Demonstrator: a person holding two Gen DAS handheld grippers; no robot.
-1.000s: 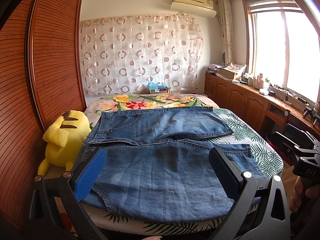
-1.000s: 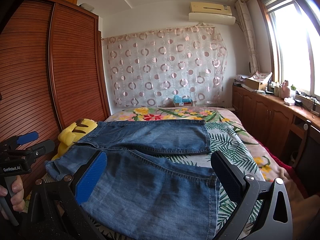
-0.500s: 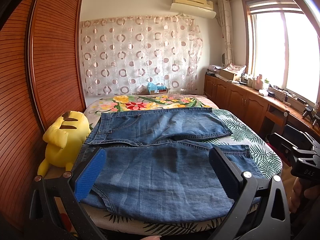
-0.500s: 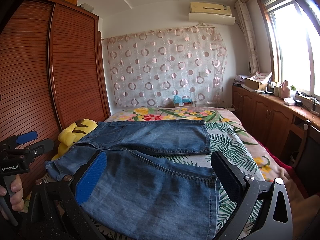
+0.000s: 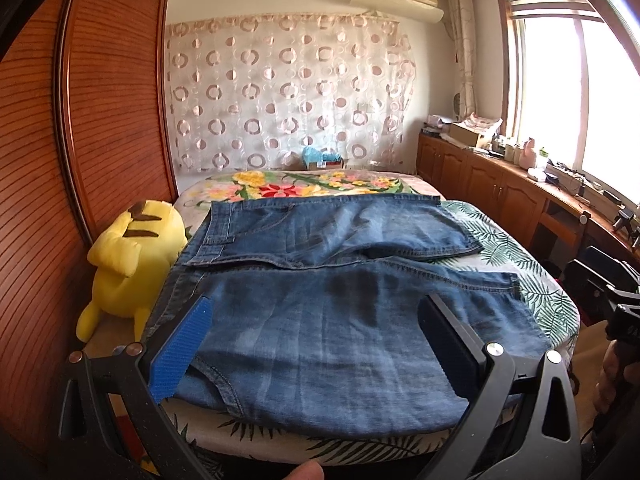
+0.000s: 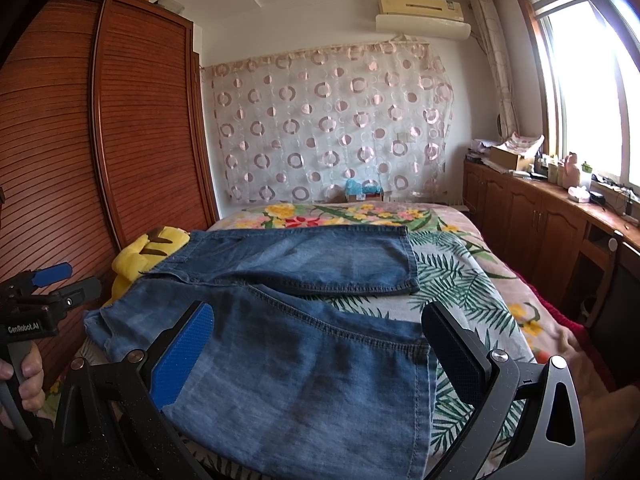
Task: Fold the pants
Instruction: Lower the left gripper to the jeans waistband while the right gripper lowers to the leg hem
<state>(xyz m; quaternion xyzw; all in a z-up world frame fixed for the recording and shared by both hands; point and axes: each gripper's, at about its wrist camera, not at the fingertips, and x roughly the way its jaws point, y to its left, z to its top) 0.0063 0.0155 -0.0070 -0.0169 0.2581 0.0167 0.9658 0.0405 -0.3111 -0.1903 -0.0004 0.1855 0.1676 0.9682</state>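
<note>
Blue denim pants (image 5: pixel 320 320) lie spread flat across the near end of the bed, waist to the left, legs running right, the far leg (image 5: pixel 332 232) angled apart from the near one. They also show in the right wrist view (image 6: pixel 304 344). My left gripper (image 5: pixel 316 344) is open and empty, held above the near leg's waist side. My right gripper (image 6: pixel 320 356) is open and empty, above the near leg's hem side. The left gripper also shows at the left edge of the right wrist view (image 6: pixel 44 284).
A yellow plush toy (image 5: pixel 132 256) sits at the bed's left edge against the wooden wardrobe (image 5: pixel 80 140). The floral bedspread (image 5: pixel 520 276) shows right of the pants. Wooden cabinets (image 5: pixel 500 196) with clutter run under the window at right.
Both grippers have held nearly still and stay open. The pants have not moved.
</note>
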